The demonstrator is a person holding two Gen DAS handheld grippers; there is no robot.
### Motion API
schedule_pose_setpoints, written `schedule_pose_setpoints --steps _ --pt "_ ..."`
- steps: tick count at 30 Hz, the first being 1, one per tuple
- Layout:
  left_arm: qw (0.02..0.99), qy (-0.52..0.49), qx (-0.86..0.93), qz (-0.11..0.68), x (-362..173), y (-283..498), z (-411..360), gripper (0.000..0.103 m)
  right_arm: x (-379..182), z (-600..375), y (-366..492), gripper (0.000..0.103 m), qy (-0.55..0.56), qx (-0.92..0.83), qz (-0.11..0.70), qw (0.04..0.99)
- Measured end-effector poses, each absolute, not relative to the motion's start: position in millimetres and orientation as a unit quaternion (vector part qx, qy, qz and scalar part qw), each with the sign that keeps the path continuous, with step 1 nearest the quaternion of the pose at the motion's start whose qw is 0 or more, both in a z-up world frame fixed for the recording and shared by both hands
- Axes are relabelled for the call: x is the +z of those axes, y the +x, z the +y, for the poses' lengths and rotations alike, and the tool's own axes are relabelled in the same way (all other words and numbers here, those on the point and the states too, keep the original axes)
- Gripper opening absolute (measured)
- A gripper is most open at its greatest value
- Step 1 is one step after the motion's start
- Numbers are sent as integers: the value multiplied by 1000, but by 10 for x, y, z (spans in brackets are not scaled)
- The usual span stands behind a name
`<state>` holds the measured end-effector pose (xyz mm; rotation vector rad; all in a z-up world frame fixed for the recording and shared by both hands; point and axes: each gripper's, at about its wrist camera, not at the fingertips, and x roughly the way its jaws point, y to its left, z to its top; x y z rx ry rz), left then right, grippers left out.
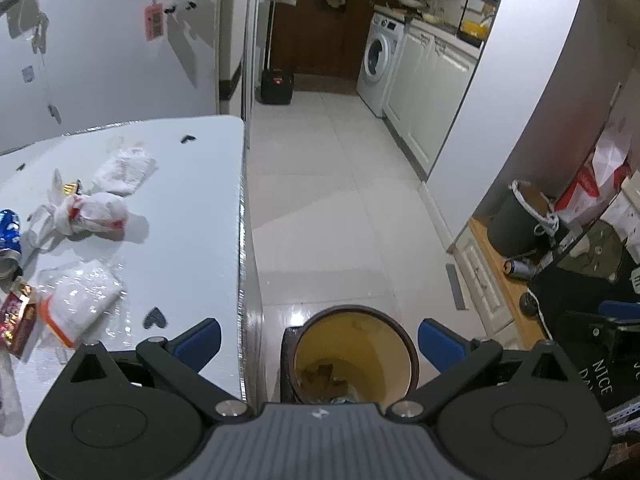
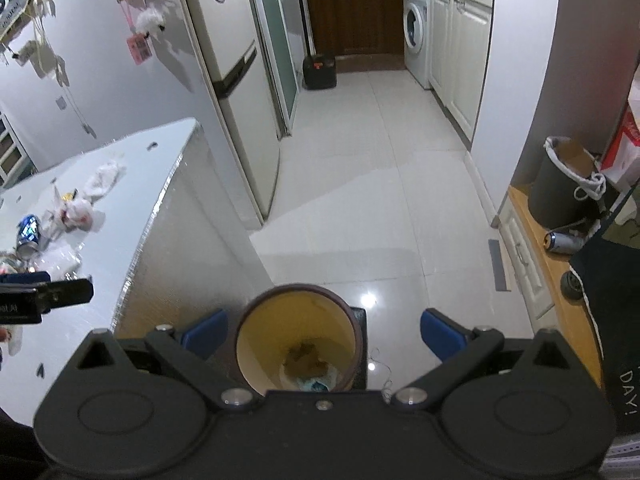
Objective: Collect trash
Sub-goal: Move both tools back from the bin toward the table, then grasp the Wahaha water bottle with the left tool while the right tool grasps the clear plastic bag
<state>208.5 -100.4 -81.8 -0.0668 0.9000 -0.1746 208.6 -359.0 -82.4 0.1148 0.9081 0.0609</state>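
A brown bin with a yellow inside (image 1: 356,354) (image 2: 299,344) stands on the floor beside the white table (image 1: 192,240) (image 2: 120,248), with scraps at its bottom. Both grippers hang above it: my left gripper (image 1: 319,342) is open and holds nothing, and my right gripper (image 2: 324,334) is open and holds nothing. On the table lie a knotted white plastic bag (image 1: 90,210) (image 2: 74,210), a clear wrapper with an orange edge (image 1: 82,304), a crumpled white wrapper (image 1: 124,170) (image 2: 105,178), a blue can (image 1: 9,236) (image 2: 28,236) and a red snack packet (image 1: 18,320).
A fridge (image 2: 236,92) stands behind the table. A grey bucket (image 1: 518,216) (image 2: 564,184) and a can on its side (image 1: 520,267) (image 2: 562,241) sit on a wooden shelf at the right. White tiled floor (image 1: 340,208) runs to a washing machine (image 1: 378,62).
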Motion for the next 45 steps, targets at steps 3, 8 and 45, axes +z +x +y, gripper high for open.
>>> schedule_pose_setpoints --steps 3,8,45 --pt "903 -35 -79 422 -722 2022 -872 103 -720 -3499 2022 103 56 18 419 906" --pt "910 -44 -72 406 -577 1922 -563 103 -623 -3256 1981 103 54 14 404 913" --pt "889 -117 51 440 -846 1744 2597 103 -698 -46 2306 103 -1 96 394 914"
